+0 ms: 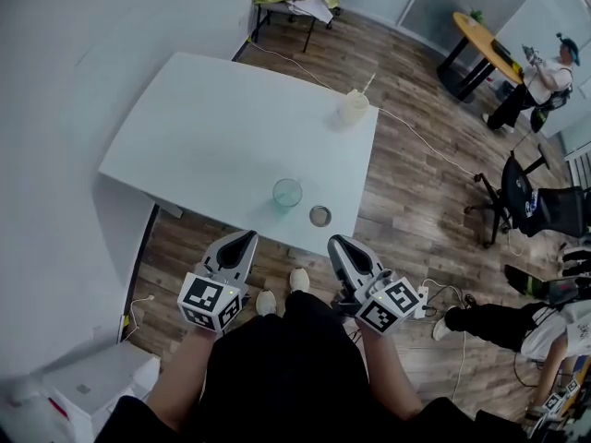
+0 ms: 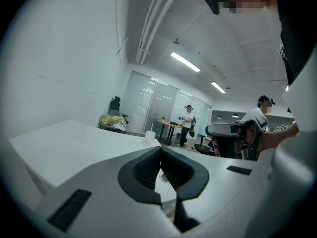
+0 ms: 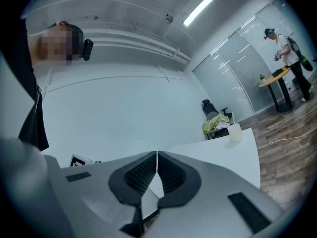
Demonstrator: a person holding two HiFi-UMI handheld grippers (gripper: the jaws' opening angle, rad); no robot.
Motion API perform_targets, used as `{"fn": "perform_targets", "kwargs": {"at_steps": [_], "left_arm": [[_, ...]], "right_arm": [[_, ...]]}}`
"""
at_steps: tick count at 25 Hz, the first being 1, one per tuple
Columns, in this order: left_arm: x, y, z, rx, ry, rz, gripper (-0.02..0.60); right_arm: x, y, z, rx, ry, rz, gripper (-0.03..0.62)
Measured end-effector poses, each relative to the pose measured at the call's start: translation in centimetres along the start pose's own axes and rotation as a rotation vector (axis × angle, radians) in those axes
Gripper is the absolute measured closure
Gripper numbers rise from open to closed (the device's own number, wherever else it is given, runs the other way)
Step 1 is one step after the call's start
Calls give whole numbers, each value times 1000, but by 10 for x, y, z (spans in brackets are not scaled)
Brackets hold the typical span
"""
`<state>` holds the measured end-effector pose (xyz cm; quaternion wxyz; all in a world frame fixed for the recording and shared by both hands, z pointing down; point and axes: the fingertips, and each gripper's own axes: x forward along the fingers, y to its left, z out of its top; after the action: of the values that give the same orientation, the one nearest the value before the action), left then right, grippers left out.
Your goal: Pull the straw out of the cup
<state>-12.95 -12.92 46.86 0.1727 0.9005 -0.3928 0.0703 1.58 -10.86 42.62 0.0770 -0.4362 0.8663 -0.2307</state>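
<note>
Head view shows the person standing at the near edge of a white table (image 1: 212, 127), one gripper in each hand, both held low over the wooden floor (image 1: 406, 192) just short of the table edge. The left gripper (image 1: 248, 238) and the right gripper (image 1: 334, 242) point toward the table and are well apart from the cup (image 1: 355, 109), which stands at the far right edge of the tabletop with a straw (image 1: 368, 83) leaning out of its top. Nearer the person, a clear glass (image 1: 287, 192) sits on the table and a small round object (image 1: 319, 215) lies just beside it to the right, close to the near edge.

Left gripper view has the left gripper (image 2: 159, 150) clenched, its dark pads meeting with nothing between them; the cup (image 2: 150, 136) shows small and far off on the tabletop. Right gripper view likewise has the right gripper (image 3: 157, 154) pressed together and empty, the cup (image 3: 235, 132) distant near the table's far end.

Beyond the table another person (image 1: 545, 81) stands by a round yellow table (image 1: 480, 42)
</note>
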Motion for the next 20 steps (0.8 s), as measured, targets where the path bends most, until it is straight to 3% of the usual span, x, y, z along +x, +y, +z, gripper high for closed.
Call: {"fn": "perform_targets", "kwargs": {"at_steps": [9, 20], "left_arm": [[49, 5, -6, 34, 43, 5, 566], [123, 12, -19, 56, 138, 15, 565]], "right_arm": [[19, -31, -8, -55, 68, 0, 571], [46, -74, -16, -44, 176, 43, 571]]}}
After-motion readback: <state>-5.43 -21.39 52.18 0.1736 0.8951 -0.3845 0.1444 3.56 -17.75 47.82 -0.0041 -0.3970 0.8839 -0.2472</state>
